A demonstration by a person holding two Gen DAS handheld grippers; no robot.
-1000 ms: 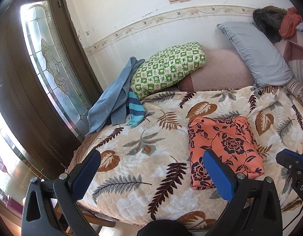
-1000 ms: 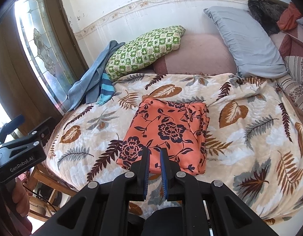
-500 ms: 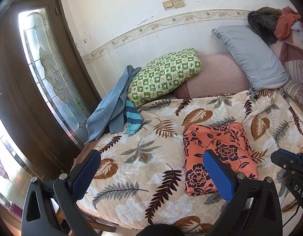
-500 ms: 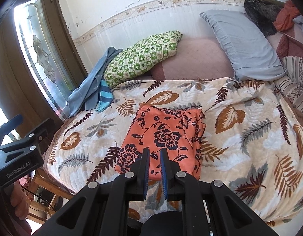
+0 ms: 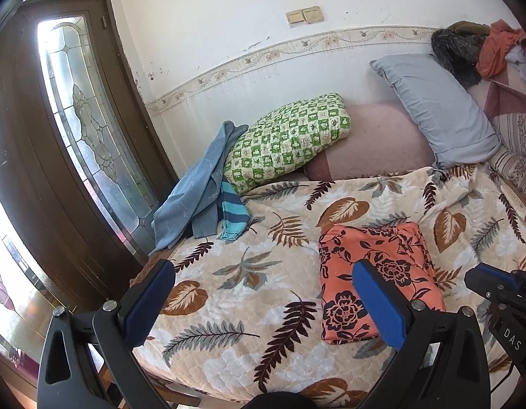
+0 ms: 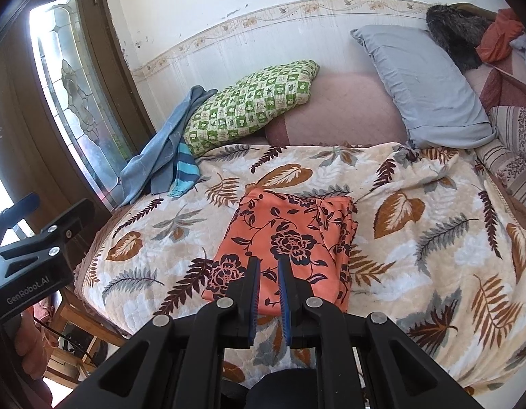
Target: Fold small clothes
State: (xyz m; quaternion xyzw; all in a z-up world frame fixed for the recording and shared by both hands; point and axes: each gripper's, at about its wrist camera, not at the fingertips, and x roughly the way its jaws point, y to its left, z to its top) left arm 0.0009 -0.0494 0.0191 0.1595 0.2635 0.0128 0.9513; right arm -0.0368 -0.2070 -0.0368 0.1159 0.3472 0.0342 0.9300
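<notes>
An orange floral garment (image 6: 290, 238) is found folded into a flat rectangle on the leaf-patterned bedspread (image 6: 416, 248), near the front edge of the bed and slightly left of its middle in the right wrist view. No container is seen; the garment lies directly on the bedspread.

The left tongs (image 5: 263, 303) are held wide open, nothing between the blue pads (image 5: 378, 303), above the front edge of the bed, to the left of the garment. The right tongs (image 6: 267, 269) are nearly closed, a narrow gap left between the pads, with nothing gripped; they are positioned over the garment's near edge.

Writing is legible on the housings: "GenRobot.AI" on the left unit as seen from the right wrist view, and "DAS" on the right unit at the right edge of the left wrist view.

At the back left corner of the bed, a blue cloth (image 6: 160, 156) and a striped teal piece (image 6: 186, 170) are noted beside a green checked pillow (image 6: 252, 102). A grey pillow (image 6: 423, 85) leans at the back right.
</notes>
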